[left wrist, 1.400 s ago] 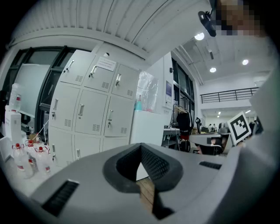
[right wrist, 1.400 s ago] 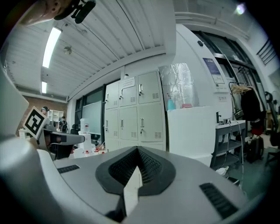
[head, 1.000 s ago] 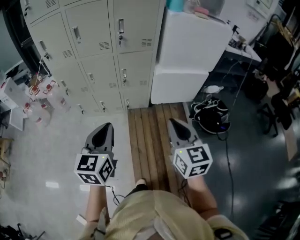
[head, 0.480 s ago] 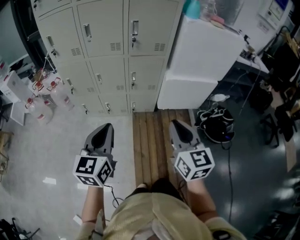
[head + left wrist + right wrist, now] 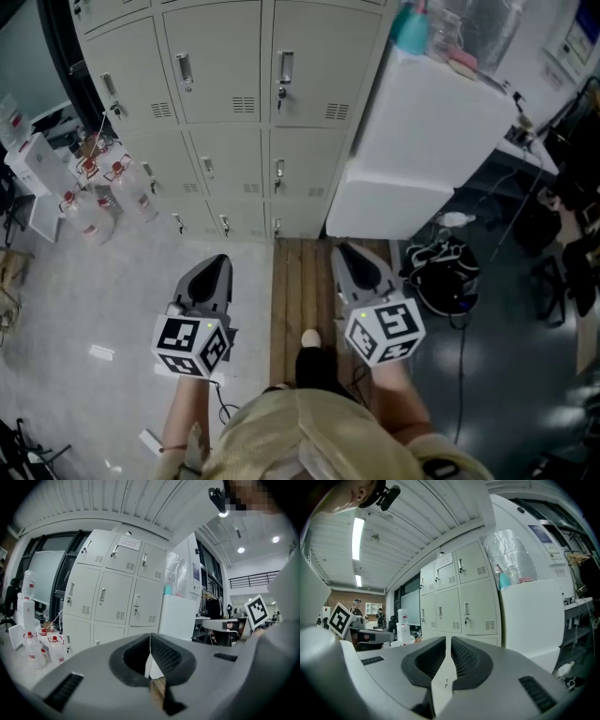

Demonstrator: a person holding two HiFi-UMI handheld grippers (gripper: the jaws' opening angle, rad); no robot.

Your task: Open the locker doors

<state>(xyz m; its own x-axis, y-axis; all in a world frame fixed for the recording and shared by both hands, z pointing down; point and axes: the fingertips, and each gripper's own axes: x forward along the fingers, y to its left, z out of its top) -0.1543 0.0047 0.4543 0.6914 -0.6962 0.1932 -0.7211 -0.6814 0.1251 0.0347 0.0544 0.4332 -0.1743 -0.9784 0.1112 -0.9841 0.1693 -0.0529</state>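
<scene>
A bank of pale grey lockers (image 5: 225, 84) stands ahead, every door closed, each with a small metal handle (image 5: 286, 67). Both grippers are held low in front of the person, well short of the doors. My left gripper (image 5: 214, 267) points at the lower left doors with its jaws shut and nothing between them. My right gripper (image 5: 349, 258) points toward the right-hand column, also shut and empty. The lockers (image 5: 117, 592) fill the left gripper view beyond its tips (image 5: 150, 637). In the right gripper view the lockers (image 5: 459, 602) stand past the closed tips (image 5: 446, 641).
A white cabinet (image 5: 422, 141) stands right of the lockers, with a teal bottle (image 5: 412, 33) on top. Clear water jugs (image 5: 94, 197) sit on the floor at the left. Wooden slats (image 5: 291, 281) lie underfoot, and a black bag with cables (image 5: 450, 272) is at the right.
The lockers have come nearer and lower in the head view as the person stepped forward. Both grippers keep their pose and stay shut.
</scene>
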